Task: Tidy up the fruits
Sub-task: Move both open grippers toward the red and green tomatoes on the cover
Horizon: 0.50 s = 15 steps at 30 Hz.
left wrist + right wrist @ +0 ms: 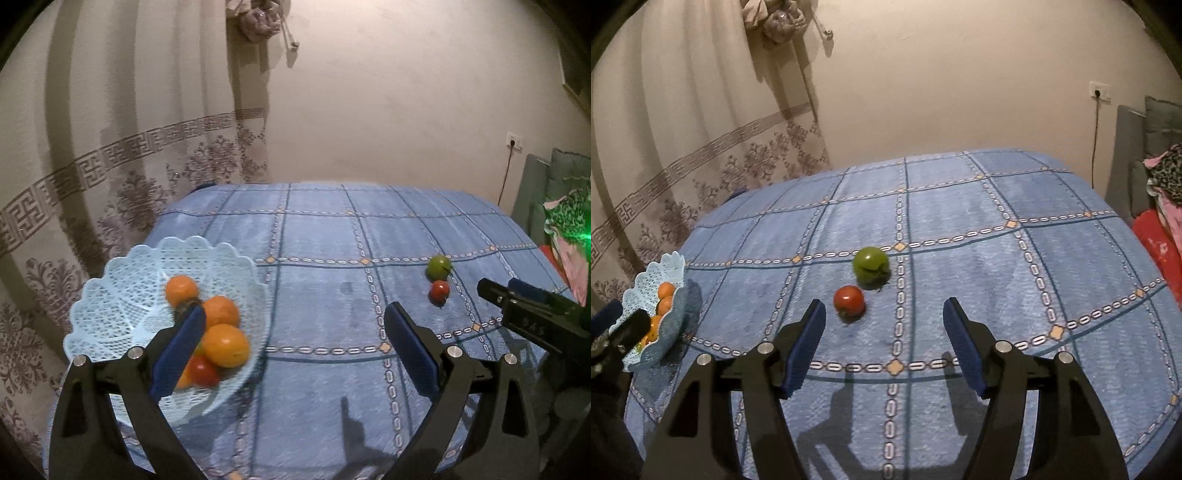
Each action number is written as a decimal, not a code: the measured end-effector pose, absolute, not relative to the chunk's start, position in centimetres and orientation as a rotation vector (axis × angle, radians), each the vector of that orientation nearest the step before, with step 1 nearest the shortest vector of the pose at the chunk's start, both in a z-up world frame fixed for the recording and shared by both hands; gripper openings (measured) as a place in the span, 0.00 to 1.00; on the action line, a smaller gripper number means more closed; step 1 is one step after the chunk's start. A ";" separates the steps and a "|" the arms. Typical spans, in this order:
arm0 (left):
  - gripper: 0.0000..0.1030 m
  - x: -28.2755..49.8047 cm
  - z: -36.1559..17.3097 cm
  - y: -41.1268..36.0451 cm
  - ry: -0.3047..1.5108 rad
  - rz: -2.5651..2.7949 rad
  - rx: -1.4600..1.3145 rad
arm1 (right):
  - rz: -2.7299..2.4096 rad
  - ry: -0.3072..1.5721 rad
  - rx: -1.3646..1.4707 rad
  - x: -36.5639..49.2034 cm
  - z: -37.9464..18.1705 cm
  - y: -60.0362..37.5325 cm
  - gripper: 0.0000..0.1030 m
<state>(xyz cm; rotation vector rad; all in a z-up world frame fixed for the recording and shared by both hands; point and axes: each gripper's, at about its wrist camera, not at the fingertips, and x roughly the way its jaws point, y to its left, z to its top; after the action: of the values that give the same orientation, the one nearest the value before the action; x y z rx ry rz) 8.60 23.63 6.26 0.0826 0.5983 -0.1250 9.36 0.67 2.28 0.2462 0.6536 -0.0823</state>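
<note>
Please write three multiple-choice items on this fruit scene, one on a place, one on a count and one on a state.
1. Where does the red fruit lie?
A. in the basket
B. on the tablecloth, nearer the camera than the green fruit
C. on the floor

2. How many fruits lie loose on the cloth?
A. two
B. four
C. none

3. How is the right gripper?
A. shut on the red fruit
B. shut, empty
C. open, empty

Answers: 1 B, it sits on the cloth just before the green one. 2 A, only red and green lie outside the basket. 3 C, its fingers stand wide apart, holding nothing.
</note>
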 end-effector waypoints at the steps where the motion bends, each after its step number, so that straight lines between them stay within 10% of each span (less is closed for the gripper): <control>1: 0.95 8.8 6.1 23.4 0.602 -0.125 0.081 | -0.088 0.652 0.249 9.3 2.2 0.5 0.64; 15: 0.95 11.7 3.4 17.1 0.649 -0.209 0.182 | -0.170 0.650 0.293 9.1 1.5 -1.4 0.64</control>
<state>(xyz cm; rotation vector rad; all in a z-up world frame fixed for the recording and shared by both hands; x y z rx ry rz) 11.69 17.12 3.43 0.1821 0.6489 -0.2091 9.10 -1.43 1.54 0.2929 0.6504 -0.1696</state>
